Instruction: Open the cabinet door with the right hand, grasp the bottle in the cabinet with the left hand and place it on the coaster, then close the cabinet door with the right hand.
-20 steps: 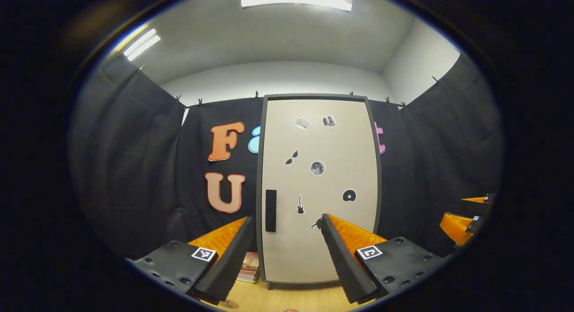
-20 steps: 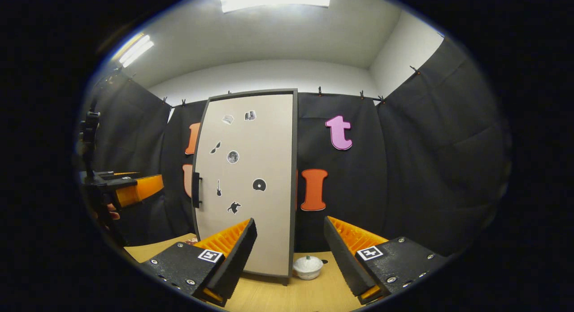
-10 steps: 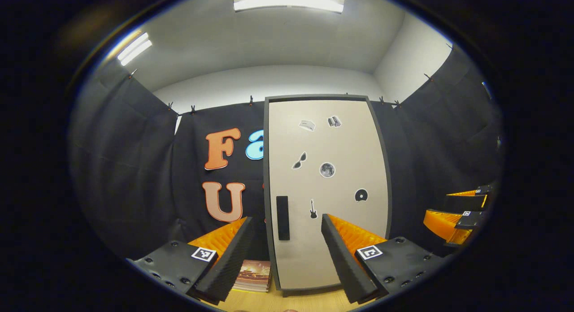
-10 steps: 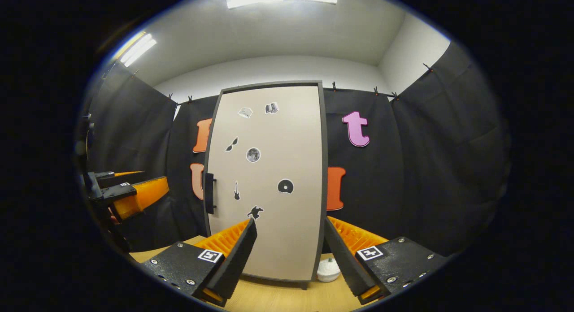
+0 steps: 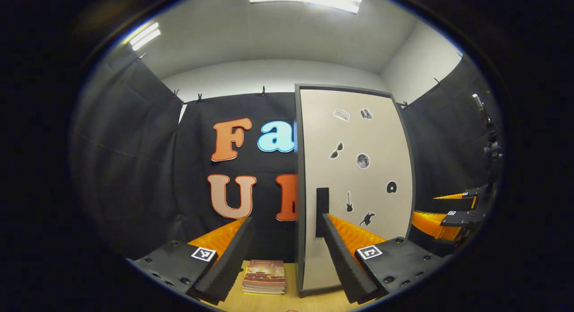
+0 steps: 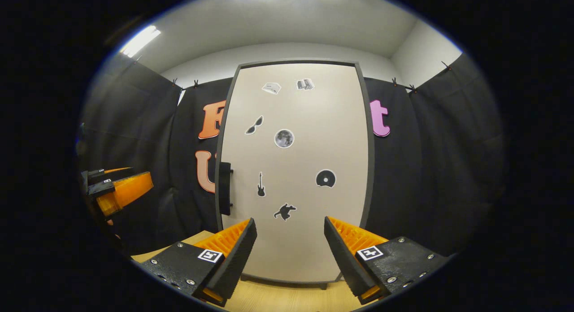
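A tall beige cabinet door with small black stickers stands shut on the wooden table, straight ahead in the right gripper view. Its black handle runs down its left edge. My right gripper is open in front of the door's lower part, apart from it. In the left gripper view the same cabinet stands to the right of centre, with its handle just above my right finger. My left gripper is open and holds nothing. Each view also shows the other gripper at its side edge.
A stack of books lies on the wooden table left of the cabinet's foot. Black cloth walls close the booth on all sides.
My right gripper has moved nearer and squarer to the door, which now looms larger; the white lidded pot beside the cabinet has left its view. My left gripper has swung left, revealing the books.
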`<state>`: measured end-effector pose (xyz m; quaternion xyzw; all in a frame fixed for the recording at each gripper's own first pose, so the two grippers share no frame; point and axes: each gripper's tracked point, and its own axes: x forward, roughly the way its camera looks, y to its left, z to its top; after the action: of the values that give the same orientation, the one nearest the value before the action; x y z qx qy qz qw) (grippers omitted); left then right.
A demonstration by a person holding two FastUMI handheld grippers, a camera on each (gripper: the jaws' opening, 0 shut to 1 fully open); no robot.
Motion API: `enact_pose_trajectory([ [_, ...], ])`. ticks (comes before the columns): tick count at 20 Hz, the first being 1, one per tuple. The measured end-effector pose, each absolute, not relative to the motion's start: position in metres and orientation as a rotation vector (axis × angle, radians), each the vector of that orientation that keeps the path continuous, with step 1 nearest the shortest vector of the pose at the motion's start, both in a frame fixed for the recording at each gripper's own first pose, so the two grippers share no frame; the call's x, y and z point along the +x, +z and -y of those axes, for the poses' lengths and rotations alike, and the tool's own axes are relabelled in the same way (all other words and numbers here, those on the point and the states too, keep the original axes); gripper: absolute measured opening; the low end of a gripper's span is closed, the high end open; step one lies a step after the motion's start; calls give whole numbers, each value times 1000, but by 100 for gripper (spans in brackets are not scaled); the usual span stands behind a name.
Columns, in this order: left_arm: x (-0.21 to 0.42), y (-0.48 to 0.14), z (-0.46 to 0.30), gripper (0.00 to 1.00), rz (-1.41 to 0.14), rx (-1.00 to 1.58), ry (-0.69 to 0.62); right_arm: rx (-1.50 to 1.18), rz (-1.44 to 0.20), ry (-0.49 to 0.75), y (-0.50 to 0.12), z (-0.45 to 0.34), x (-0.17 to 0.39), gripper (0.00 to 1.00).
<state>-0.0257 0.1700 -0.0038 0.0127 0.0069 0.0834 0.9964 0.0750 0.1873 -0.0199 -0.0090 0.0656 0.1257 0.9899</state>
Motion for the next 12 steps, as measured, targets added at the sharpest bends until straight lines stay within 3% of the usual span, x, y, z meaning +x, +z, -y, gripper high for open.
enact_pose_trajectory([
  [12, -50, -36, -303, 98, -38, 47, 334, 3, -240, 319, -53, -308, 148, 94],
])
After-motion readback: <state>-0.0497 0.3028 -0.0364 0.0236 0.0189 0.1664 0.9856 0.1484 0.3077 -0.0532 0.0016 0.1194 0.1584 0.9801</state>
